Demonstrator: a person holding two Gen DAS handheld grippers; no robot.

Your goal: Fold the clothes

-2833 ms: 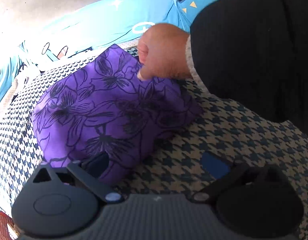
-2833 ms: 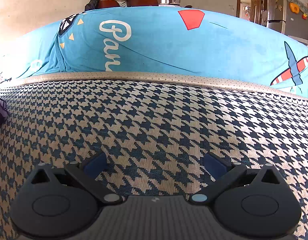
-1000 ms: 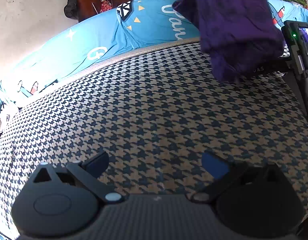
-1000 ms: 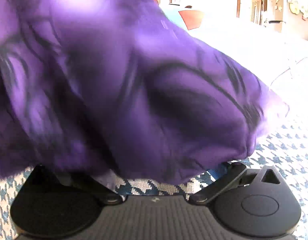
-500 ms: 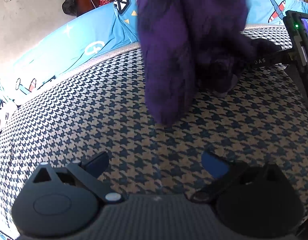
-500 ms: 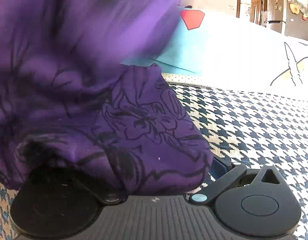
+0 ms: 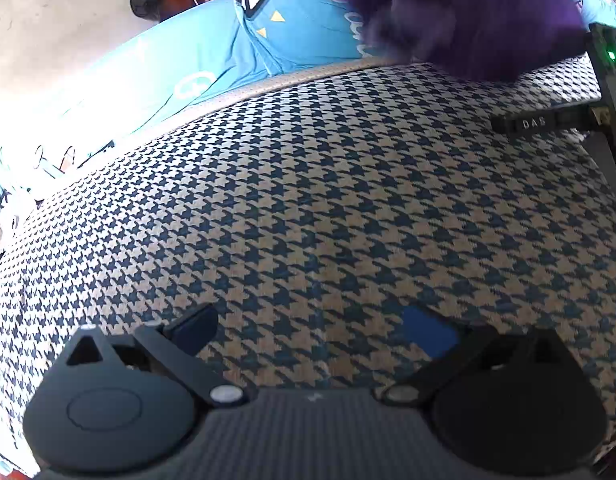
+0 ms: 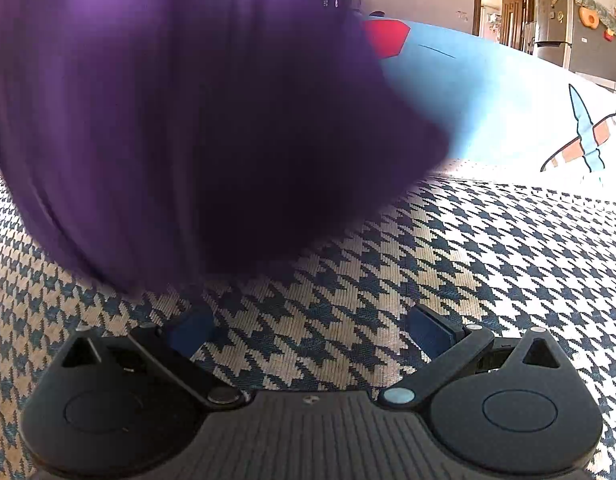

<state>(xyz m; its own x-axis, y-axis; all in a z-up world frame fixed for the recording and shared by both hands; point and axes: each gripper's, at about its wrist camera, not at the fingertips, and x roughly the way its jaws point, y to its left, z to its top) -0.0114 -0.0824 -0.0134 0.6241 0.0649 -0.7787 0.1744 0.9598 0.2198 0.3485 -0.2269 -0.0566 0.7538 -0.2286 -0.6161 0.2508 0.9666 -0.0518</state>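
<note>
- Left wrist view: left tongs spread wide, empty, low over houndstooth surface. Purple garment hangs blurred at far top right, airborne. Best: wait till cloth settles flat, then pinch an edge. Vs 0.5 s ago: garment higher, off the surface.
- Right wrist view: right tongs spread, nothing gripped; garment just ahead, blurred. Vs 0.5 s ago: no longer draped over tongs.

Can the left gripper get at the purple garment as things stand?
Probably not without moving. The left gripper sits open and low over the houndstooth cover, while the purple garment hangs blurred, up and far ahead to its right. Nothing blocks the way between them.
</note>
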